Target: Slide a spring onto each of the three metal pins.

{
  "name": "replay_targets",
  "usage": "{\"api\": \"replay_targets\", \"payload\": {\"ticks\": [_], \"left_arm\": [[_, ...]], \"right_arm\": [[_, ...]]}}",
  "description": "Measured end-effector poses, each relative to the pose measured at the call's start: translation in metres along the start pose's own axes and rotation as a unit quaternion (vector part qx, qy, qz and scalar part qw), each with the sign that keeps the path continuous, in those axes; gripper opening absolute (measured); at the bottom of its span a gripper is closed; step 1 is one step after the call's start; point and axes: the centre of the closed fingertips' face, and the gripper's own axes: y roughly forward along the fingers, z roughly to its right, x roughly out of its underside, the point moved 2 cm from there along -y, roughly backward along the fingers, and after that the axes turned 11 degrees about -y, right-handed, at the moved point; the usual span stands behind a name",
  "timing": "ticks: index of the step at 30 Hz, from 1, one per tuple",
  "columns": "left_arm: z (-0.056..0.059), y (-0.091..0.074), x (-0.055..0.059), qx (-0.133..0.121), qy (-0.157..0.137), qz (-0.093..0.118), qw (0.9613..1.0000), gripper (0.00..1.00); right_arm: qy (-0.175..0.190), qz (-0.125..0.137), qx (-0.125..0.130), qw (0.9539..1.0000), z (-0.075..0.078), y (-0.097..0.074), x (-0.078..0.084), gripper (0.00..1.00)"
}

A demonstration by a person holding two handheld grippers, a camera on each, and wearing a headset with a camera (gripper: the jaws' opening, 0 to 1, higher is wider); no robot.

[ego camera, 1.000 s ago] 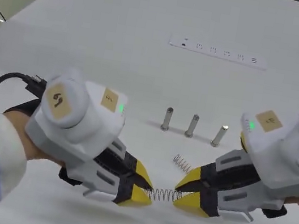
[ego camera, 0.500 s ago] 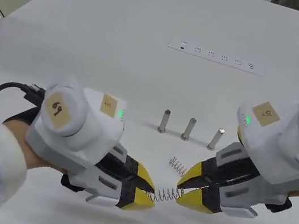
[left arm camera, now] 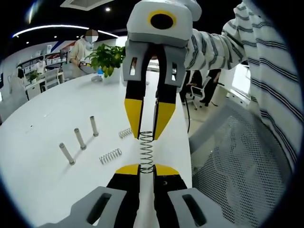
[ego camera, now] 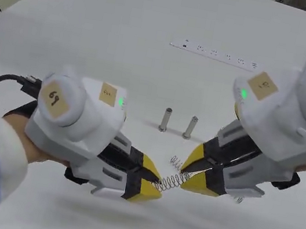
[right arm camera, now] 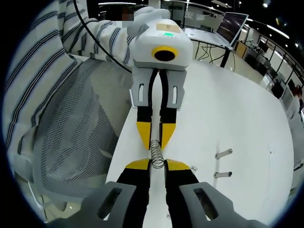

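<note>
All three upright metal pins point(left arm camera: 79, 138), mid-left of the left gripper view, stand bare, while the left gripper point(ego camera: 152, 188) and right gripper point(ego camera: 187, 176) each clamp one end of a thin steel coil spring point(ego camera: 170, 182) at lower centre of the head view.

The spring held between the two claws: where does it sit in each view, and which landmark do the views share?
Head view: spring low centre, slanting.
Left gripper view: spring at centre, running straight up.
Right gripper view: spring just below centre.
Landmark: the metal pins, above it, left of it, right of it, in that order.
</note>
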Motion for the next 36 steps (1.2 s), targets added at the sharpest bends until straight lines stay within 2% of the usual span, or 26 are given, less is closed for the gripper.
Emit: {"api": "replay_targets", "payload": {"ticks": [13,16,20,27,36], "left_arm": [[0.003,0.005,-0.008,0.0,0.005,0.018,0.9998,0.02],[0.004,0.006,-0.008,0.002,0.006,0.02,0.9998,0.02],[0.006,0.008,-0.008,0.002,0.008,0.021,0.9998,0.02],[0.006,0.01,-0.01,-0.003,0.008,0.022,0.9997,0.02],[0.001,0.016,-0.011,-0.011,0.021,0.034,0.9992,0.02]], "right_arm": [[-0.027,-0.042,-0.006,0.9988,0.0,-0.008,-0.002,0.08],[-0.031,-0.046,-0.008,0.9984,-0.002,-0.008,-0.004,0.08],[-0.033,-0.065,-0.013,0.9973,-0.002,-0.008,-0.004,0.08],[-0.043,-0.068,-0.018,0.9966,-0.001,-0.009,-0.01,0.08],[-0.049,-0.092,-0.02,0.9944,0.0,-0.008,-0.008,0.08]]}}
